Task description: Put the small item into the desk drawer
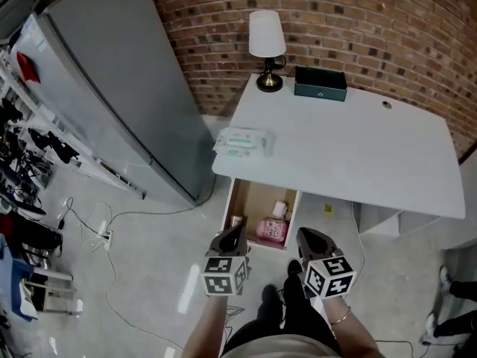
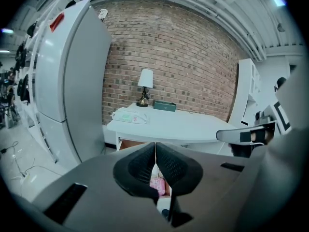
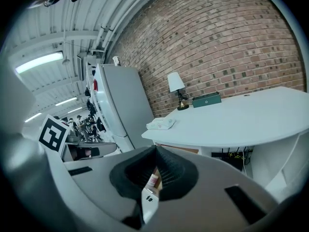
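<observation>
Resting in the open drawer (image 1: 253, 198) under the tabletop (image 1: 358, 155), the pink small item (image 1: 272, 230) is judged delivered; with nothing left to carry, left tongs (image 1: 230, 239) and right tongs (image 1: 313, 239) are held shut, empty.

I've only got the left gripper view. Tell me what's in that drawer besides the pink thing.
Observer: Head view shows the open drawer holding a small pale bottle, I think, behind the pink packet.
Operator: Now report the right gripper.
Observer: Right gripper view shows its fingers together at the tips, clamping nothing I can make out.
Operator: Say where it sits.
Observer: In the head view, just right of the drawer's front corner, outside it.
</observation>
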